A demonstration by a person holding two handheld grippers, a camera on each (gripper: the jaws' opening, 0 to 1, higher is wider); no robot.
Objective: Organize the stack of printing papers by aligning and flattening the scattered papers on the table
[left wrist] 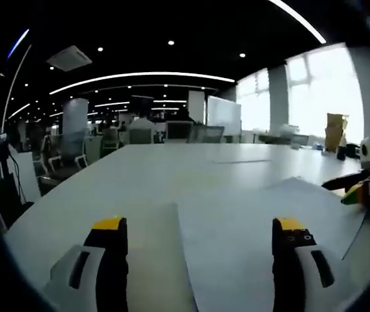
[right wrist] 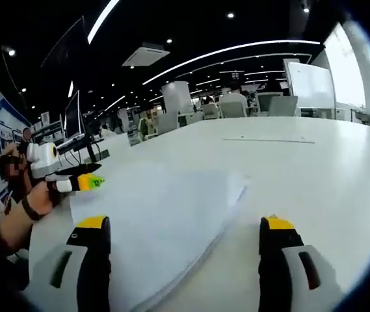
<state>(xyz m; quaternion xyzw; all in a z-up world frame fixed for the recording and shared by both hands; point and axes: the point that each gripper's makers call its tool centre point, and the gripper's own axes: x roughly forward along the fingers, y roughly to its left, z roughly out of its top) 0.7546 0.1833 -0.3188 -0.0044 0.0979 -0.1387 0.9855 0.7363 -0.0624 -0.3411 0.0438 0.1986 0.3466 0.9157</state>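
In the left gripper view the left gripper (left wrist: 201,244) rises from six o'clock with its two black, yellow-tipped jaws spread wide and nothing between them, hanging just above a large white table (left wrist: 171,166). The stack of printing papers (left wrist: 263,227) lies flat on the table under and ahead of the right-hand jaw, running from about five o'clock out toward three o'clock; its sheets are white, hardly distinct from the tabletop, and show a straight left edge plus a fanned corner near two o'clock where the sheets do not sit square on one another. At three o'clock the right gripper (left wrist: 354,188) comes into this view, its green and yellow tip over the far edge of the papers. In the right gripper view the right gripper (right wrist: 185,244) likewise stands with its jaws wide apart and empty. The papers (right wrist: 165,214) lie between and beyond the jaws, a pale bluish-white sheaf spread from seven o'clock toward one o'clock, with slightly offset layered edges visible along the right side and a pointed corner at about one o'clock. At nine o'clock the left gripper (right wrist: 74,175) is in view, held in a hand (right wrist: 38,198) with a dark wristband, its tip above the near-left corner of the papers; whether it touches them cannot be told. Chairs and office furniture stand well beyond the table.
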